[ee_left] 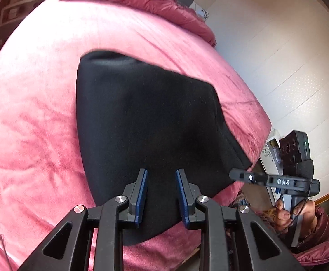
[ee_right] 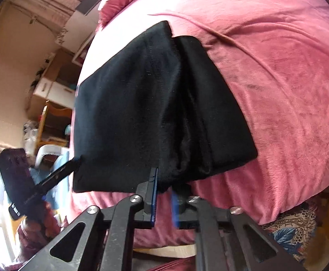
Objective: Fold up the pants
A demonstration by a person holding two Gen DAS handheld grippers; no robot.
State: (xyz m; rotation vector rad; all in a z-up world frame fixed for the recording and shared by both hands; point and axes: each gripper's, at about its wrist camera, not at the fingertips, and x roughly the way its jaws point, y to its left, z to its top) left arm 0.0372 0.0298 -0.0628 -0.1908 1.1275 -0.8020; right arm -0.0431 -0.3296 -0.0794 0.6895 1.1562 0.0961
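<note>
Left gripper (ee_left: 161, 176): bottom centre of the left wrist view, blue-padded fingers (ee_left: 142, 194) parted with a clear gap; at lower left of the right wrist view it shows side-on as a thin dark bar.

Right gripper (ee_right: 164, 187): bottom centre of the right wrist view, fingers a little apart; the right one is blurred.

Right hand (ee_left: 295, 214): lower right of the left wrist view, wrapped around the handle, finger on the trigger.

Both wrist views look close along their tongs from the bed's (ee_left: 40, 113) near edge, sharing the pants (ee_left: 146, 124).
</note>
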